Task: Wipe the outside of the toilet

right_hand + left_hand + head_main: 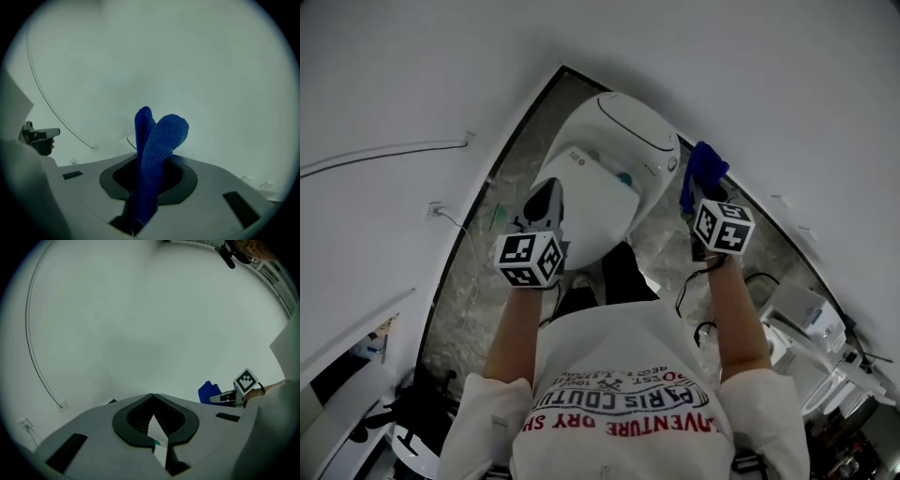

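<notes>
Here the right gripper [694,211], clamped on the blue cloth [705,171], hangs at centre right of the head view, nearer the task. The toilet [614,150] lies just left, its long axis running up-frame. The left gripper [546,202], closed and empty, hovers over the toilet's near end.

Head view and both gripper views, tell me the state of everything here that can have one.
white toilet: lid down.
blue terry cloth: folded, pinched between the right jaws, free end standing up.
right gripper: shut on the blue terry cloth.
left gripper: shut, holding nothing.
</notes>
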`<act>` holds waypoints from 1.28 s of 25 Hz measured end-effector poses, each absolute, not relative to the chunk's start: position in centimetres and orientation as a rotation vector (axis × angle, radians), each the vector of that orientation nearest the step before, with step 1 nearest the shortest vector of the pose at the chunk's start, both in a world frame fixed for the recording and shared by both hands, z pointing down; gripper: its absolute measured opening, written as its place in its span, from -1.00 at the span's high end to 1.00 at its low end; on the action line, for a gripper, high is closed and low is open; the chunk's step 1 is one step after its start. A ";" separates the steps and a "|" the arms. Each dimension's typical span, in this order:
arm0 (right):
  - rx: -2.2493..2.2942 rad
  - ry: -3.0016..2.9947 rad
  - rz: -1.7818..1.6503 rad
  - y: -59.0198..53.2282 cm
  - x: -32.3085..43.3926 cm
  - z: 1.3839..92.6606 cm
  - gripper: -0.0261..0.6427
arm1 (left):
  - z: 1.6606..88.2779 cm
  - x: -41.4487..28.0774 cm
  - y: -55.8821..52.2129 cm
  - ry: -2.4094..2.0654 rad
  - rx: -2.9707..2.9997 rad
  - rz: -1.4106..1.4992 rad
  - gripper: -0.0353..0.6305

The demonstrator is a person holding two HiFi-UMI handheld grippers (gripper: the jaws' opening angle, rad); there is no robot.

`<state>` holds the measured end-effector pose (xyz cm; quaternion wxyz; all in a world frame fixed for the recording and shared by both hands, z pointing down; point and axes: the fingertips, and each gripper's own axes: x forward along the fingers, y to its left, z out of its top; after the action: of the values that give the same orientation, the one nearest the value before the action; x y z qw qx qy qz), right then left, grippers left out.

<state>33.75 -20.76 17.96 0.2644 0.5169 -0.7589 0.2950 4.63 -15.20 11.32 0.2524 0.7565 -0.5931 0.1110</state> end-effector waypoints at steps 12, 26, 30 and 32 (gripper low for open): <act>1.102 -1.945 0.853 -31.4 35.3 35.4 0.70 | 24.7 8.0 -23.7 -1.570 1.967 0.460 0.88; 1.058 -1.879 0.793 -35.9 31.8 39.2 0.70 | 31.0 5.3 -26.3 -1.535 1.889 0.441 0.88; 1.017 -1.887 0.710 -36.8 29.5 38.5 0.70 | 30.5 4.6 -27.8 -1.550 1.903 0.398 0.88; 0.984 -1.881 0.659 -37.3 28.4 38.1 0.70 | 30.5 4.3 -28.3 -1.555 1.908 0.383 0.88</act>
<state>28.35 -37.29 38.12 0.4434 0.3969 -0.7585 0.2657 4.33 -28.34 30.51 0.3197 0.7258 -0.5915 0.1456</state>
